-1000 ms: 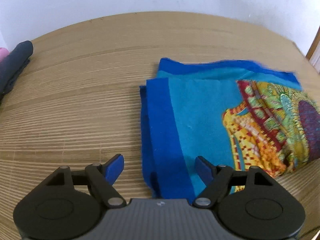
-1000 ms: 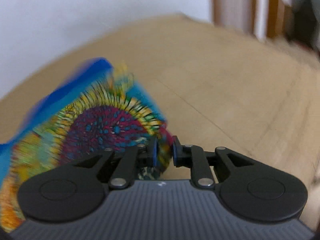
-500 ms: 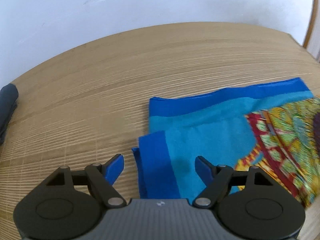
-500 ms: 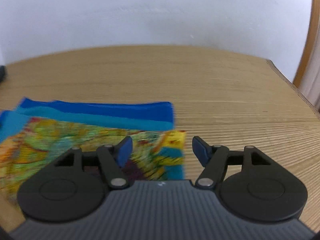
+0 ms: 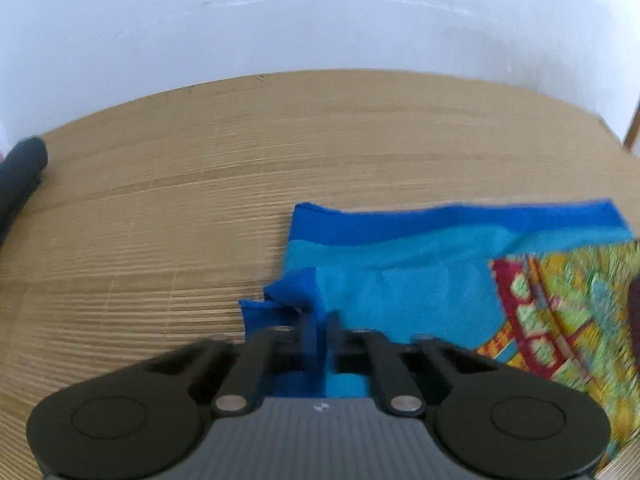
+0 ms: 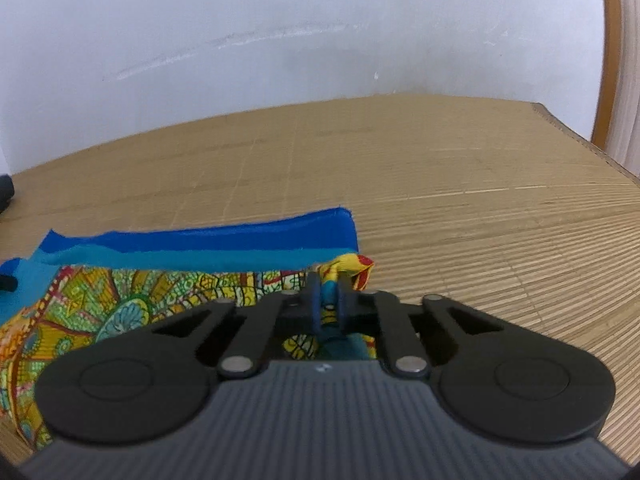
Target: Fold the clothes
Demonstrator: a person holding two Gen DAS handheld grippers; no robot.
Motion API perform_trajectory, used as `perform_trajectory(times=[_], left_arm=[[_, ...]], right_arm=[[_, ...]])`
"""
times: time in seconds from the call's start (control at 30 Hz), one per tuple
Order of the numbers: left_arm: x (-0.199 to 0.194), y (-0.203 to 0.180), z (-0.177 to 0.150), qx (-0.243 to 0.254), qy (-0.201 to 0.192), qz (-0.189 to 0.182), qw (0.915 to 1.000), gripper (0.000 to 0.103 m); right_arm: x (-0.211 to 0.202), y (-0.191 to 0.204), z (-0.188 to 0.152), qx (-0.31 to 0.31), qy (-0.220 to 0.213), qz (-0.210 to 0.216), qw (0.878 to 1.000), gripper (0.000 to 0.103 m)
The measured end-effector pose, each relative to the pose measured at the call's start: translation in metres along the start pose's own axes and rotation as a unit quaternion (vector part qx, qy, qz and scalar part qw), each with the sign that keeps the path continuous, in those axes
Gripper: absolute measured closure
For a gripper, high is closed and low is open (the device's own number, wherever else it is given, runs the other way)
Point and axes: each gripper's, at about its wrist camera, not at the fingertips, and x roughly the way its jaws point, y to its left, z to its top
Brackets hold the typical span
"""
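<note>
Both grippers have closed since a moment ago: the left gripper (image 5: 322,326) pinches the blue hem, the right gripper (image 6: 329,298) the patterned corner of the cloth (image 5: 416,276) lying on the wooden table (image 5: 200,208).

Both wrist views low, close, facing wall; share blue cloth (image 5: 400,280) (image 6: 192,246) (left view perhaps slightly blurred).

Cloth on slatted bamboo-look mat, matt plastic grippers.
Garment (image 5: 400,276): soft woven cloth, matt, blue bands w/ multicolour print, creased where pinched. Table (image 6: 480,200): fine ribbed slat surface, tan, low sheen. Left gripper (image 5: 322,334) & right gripper (image 6: 329,300): matt black plastic links, shiny metal pins, ribbed grey body. Wall (image 5: 320,20): smooth white, scuffed. Dark cloth (image 5: 20,176) at left edge, matt.
</note>
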Motion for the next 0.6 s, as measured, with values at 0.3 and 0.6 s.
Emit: perform_trajectory(times=[0.3, 0.6], left_arm=[[-0.03, 0.01, 0.028, -0.053, -0.053, -0.039, 0.9964, 0.1], [-0.009, 0.006, 0.028, -0.017, 0.006, -0.041, 0.999, 0.068]], right_arm=[[-0.031, 0.003, 0.029, 0.021, -0.083, 0.016, 0.996, 0.097], [-0.013, -0.017, 0.037, 0.018, 0.032, 0.057, 0.998, 0.078]])
